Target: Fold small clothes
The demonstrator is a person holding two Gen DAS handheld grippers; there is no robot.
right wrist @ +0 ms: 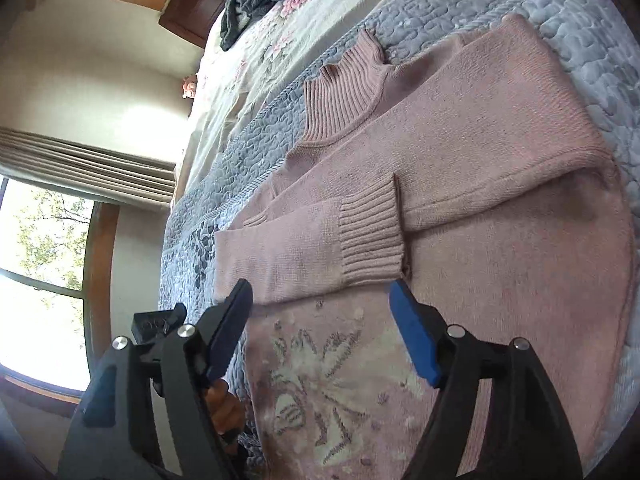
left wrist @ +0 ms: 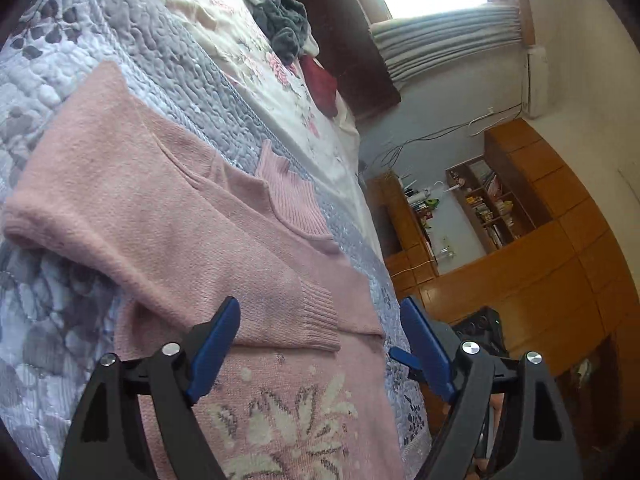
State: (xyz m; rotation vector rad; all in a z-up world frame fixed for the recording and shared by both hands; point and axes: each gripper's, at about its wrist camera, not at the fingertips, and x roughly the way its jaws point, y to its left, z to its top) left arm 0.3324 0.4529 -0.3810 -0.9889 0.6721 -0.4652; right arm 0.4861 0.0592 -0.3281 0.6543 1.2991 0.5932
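A pink knitted sweater (left wrist: 168,208) lies flat on the quilted bed, with both sleeves folded across its chest and a white flower pattern (left wrist: 292,420) on the front. Its ribbed collar (right wrist: 344,96) points toward the head of the bed. My left gripper (left wrist: 320,312) hovers open just above the sweater near a ribbed sleeve cuff (left wrist: 320,316). My right gripper (right wrist: 320,292) is open too, above the lower edge of the folded sleeve, close to the cuff (right wrist: 372,236). Neither holds any fabric.
The grey-white quilt (left wrist: 48,340) covers the bed, with a floral sheet (right wrist: 280,32) beyond it. A dark grey garment pile (left wrist: 280,16) and a dark red cloth (left wrist: 320,84) lie near the headboard. Wooden shelves (left wrist: 492,204) and cabinets stand past the bed edge. Windows (right wrist: 36,248) with curtains are at left.
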